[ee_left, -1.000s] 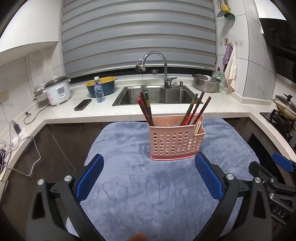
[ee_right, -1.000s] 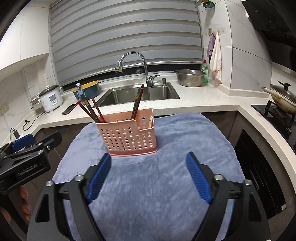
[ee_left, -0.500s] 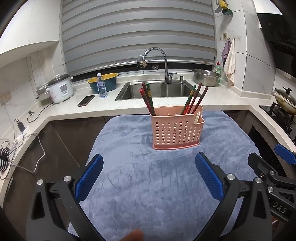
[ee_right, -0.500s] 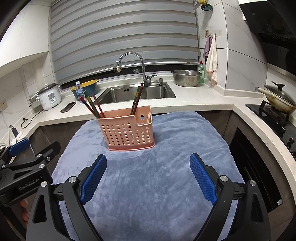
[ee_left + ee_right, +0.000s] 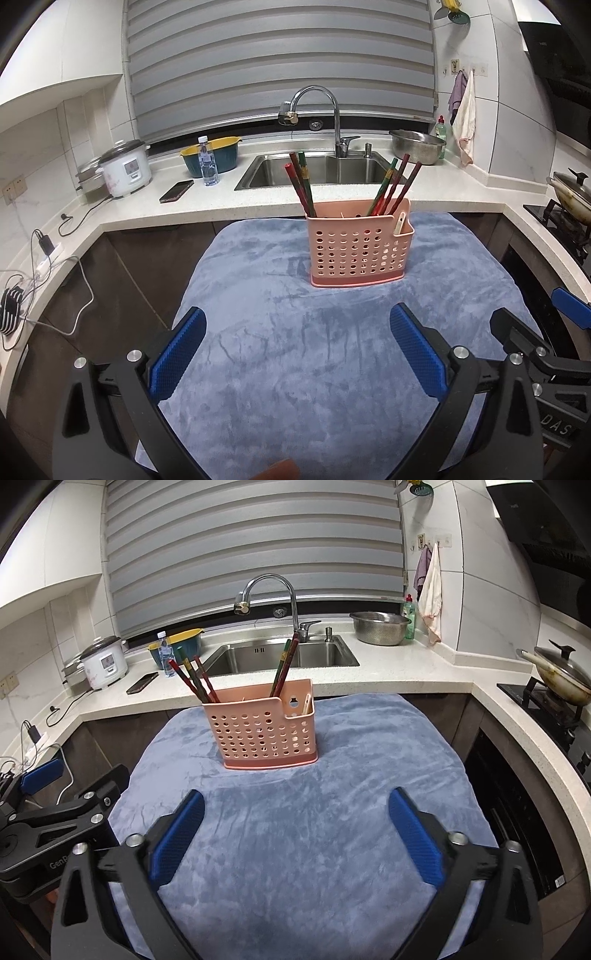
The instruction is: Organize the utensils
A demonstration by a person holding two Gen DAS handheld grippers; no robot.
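Left wrist view: my left gripper (image 5: pixel 297 354) stands wide with nothing between its blue pads; the pink basket (image 5: pixel 360 251) sits upright on the blue cloth (image 5: pixel 258 369), ahead of it and slightly to the right, well apart. I count two chopsticks (image 5: pixel 301 182) leaning left at the basket's left end, three at centre-right, and one pale utensil (image 5: pixel 399 225) in the right-hand slot. Right wrist view: my right gripper (image 5: pixel 295 834) is empty and its jaws are opening; the basket (image 5: pixel 264 734) lies ahead and slightly left. Three chopsticks (image 5: pixel 192 679) show at the basket's left, two (image 5: pixel 285 662) at centre. I judge neither hand clearly nearer. One basket, no loose utensils visible.
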